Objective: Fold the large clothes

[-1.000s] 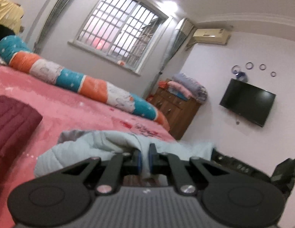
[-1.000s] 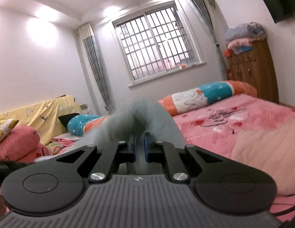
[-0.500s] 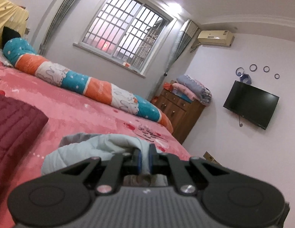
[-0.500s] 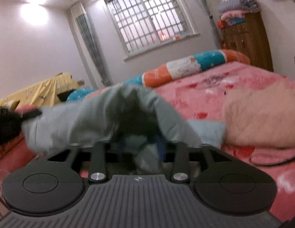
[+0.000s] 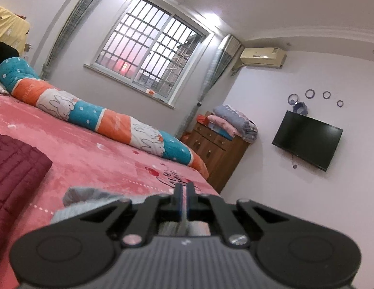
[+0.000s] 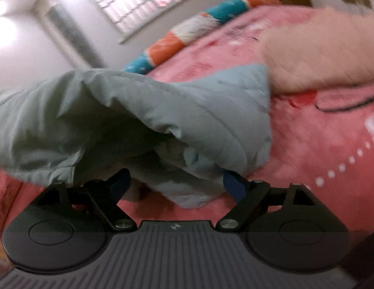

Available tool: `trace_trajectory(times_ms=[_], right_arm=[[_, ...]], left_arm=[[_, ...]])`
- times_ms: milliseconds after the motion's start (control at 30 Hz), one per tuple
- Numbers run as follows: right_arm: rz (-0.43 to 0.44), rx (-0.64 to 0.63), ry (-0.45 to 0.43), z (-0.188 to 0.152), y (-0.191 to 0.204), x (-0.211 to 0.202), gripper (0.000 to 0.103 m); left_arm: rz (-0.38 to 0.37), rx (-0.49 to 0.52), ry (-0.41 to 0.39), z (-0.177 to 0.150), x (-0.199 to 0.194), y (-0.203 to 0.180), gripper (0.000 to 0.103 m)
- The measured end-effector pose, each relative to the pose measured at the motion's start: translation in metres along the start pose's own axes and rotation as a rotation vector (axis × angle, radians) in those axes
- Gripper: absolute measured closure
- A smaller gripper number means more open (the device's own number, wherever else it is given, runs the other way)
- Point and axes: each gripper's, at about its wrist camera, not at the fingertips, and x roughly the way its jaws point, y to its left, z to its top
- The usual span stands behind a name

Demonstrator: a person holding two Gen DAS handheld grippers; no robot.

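Bedroom setting: pink bedspread (image 5: 95, 159) as work surface, barred window (image 5: 150, 60) behind it.

- Light blue quilted jacket (image 6: 138, 110): lies bunched on the bedspread, directly ahead of both grippers. In the right wrist view it drapes over the finger area and hides the tips. In the left wrist view only a low grey-blue fold shows, left of the fingers.
- Right gripper (image 6: 177, 180): jaws spread wide, blue pads either side of a jacket fold, no pinch visible.
- Left gripper (image 5: 184, 202): jaws nearly together, a thin strip of jacket fabric seen in the slot between them.
- Striped bolster pillow (image 5: 102, 120): along the bedspread's far edge, under the window.
- Maroon quilt (image 5: 16, 168): on the bedspread, left of the jacket.
- Peach blanket (image 6: 326, 48): touching the jacket's far right corner.
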Motion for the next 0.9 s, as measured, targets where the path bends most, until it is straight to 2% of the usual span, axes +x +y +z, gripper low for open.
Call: trace_trajectory(times_ms=[167,300,400,433,500,533,633,733,900], right_arm=[[-0.041,0.209,0.021,-0.001,-0.036,-0.002,0.0],[-0.074,0.176,-0.004,0.011,-0.052,-0.003,0.0],[-0.038,0.175,0.01,0.01,-0.055,-0.001,0.0],[-0.022,0.169,0.013,0.006,-0.052,-0.002,0.0],[0.014,0.157,0.01,0.009,-0.048,0.001,0.0],[0.032,0.15,0.006,0.01,-0.042,-0.003,0.0],[0.063,0.133,-0.012,0.016,-0.04,0.005,0.0],[0.091,0.149,-0.016,0.021,-0.043,0.012,0.0],[0.113,0.181,-0.026,0.029,-0.05,0.022,0.0]], left_arm=[[0.037,0.018,0.094,-0.019,0.007,0.013,0.103],[0.058,0.091,0.21,-0.041,0.011,0.02,0.101],[0.048,0.167,0.315,-0.061,0.013,0.017,0.086],[0.047,0.202,0.338,-0.069,0.013,0.014,0.082],[0.039,0.278,0.373,-0.085,0.013,0.006,0.064],[0.031,0.311,0.39,-0.094,0.014,0.003,0.062],[0.006,0.416,0.449,-0.122,0.019,-0.005,0.061],[0.013,0.55,0.493,-0.149,0.024,-0.012,0.061],[0.144,0.744,0.483,-0.175,0.035,-0.015,0.061]])
